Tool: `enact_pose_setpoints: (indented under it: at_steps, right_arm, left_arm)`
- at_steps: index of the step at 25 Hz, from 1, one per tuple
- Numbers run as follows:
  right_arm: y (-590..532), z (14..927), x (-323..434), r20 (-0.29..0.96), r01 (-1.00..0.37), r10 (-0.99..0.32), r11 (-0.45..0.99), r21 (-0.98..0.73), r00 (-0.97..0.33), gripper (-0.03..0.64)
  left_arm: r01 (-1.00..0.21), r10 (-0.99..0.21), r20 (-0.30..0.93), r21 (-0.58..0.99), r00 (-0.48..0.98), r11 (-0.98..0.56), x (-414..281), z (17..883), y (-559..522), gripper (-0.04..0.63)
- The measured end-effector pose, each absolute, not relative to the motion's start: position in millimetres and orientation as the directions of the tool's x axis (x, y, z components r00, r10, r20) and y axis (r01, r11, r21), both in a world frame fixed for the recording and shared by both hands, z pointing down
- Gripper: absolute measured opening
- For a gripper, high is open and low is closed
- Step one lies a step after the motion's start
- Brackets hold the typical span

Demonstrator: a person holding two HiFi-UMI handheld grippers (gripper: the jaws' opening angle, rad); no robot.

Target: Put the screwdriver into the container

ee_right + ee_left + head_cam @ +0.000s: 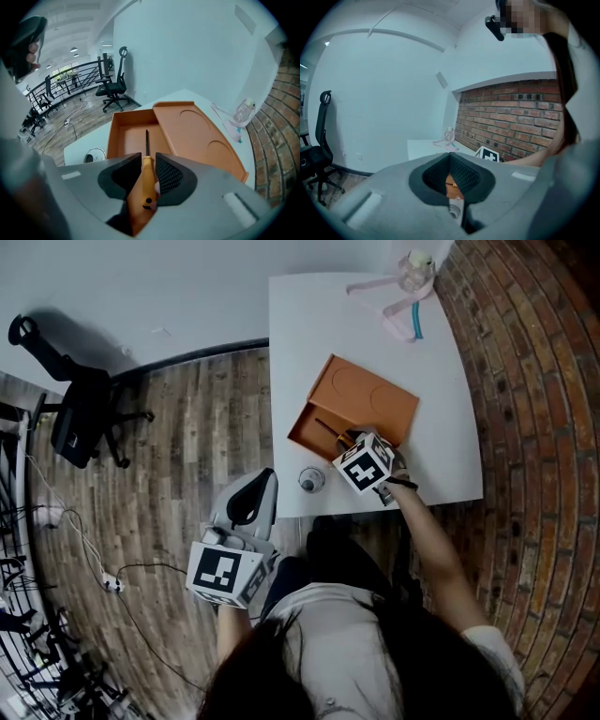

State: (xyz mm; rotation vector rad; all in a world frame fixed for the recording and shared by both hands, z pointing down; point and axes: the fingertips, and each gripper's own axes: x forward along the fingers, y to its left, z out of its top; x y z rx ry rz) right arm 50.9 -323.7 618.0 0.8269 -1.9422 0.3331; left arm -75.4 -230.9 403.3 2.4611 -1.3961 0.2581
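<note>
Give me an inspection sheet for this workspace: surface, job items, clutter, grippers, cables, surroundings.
Surface: white table.
Job's things: orange container on the table; screwdriver pointing into its open compartment.
Clutter: small round object near the table's front edge; pink and clear item at the far end, too small to identify.
Grippers: right gripper jaws shut on the screwdriver handle; left gripper jaws shut, empty, off the table.
Cables: cables on the floor.
Surroundings: wooden floor, office chair, brick wall.
</note>
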Motion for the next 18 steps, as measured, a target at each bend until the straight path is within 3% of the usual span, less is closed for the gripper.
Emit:
enact_pose_setpoints:
  at_steps: [18]
  right_arm:
    - [-299,553,61,0.753,-0.803,-0.59,0.579,0.141,-0.292,0.066]
  left_arm:
    - [-0.829,-0.793,0.243,0.131,0.558,-0.543,-80,370,-201,0.002]
